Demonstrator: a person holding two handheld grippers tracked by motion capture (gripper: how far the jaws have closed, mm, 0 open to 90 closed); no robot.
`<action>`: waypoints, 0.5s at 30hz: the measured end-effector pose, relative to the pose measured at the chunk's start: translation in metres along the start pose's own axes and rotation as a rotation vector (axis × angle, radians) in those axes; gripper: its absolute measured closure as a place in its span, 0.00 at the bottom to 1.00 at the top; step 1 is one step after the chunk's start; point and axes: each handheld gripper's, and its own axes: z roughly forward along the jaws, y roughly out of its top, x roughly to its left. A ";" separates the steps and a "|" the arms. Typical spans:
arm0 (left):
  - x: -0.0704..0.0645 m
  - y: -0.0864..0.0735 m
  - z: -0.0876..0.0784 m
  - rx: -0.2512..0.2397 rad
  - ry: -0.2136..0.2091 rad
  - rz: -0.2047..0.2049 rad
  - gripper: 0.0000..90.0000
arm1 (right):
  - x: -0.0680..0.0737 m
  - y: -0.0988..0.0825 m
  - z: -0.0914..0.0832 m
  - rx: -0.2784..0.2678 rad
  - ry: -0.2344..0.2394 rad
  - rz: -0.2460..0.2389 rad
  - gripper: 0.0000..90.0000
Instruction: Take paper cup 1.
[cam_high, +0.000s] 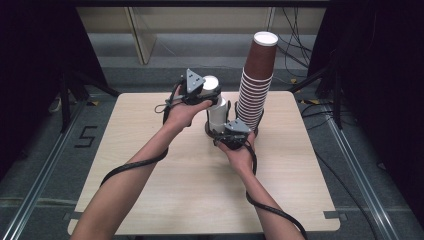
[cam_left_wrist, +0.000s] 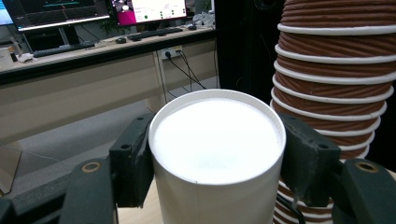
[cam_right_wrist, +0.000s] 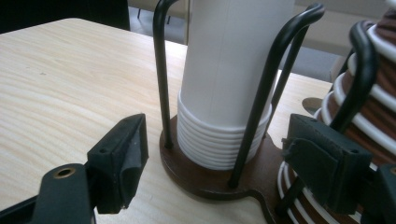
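The left gripper is clenched on the top white cup, one black jaw on each side just under its rim. That cup sits inverted on the white cup stack inside a black wire holder on the wooden table. The right gripper stands released at the holder's six o'clock, its jaws apart beside the base, gripping nothing. At the holder's two o'clock rises a tall brown cup stack, touching close. No readable writing shows on the cups.
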 end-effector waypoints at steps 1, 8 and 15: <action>-0.001 -0.001 -0.002 0.001 -0.003 -0.001 0.37 | -0.001 0.000 0.000 -0.013 0.003 -0.013 0.25; -0.001 -0.008 -0.018 0.035 -0.015 0.016 0.37 | -0.003 0.005 -0.021 -0.006 0.032 -0.037 0.24; -0.001 -0.013 -0.037 0.043 -0.031 0.016 0.37 | -0.012 0.010 -0.045 -0.023 0.048 -0.096 0.23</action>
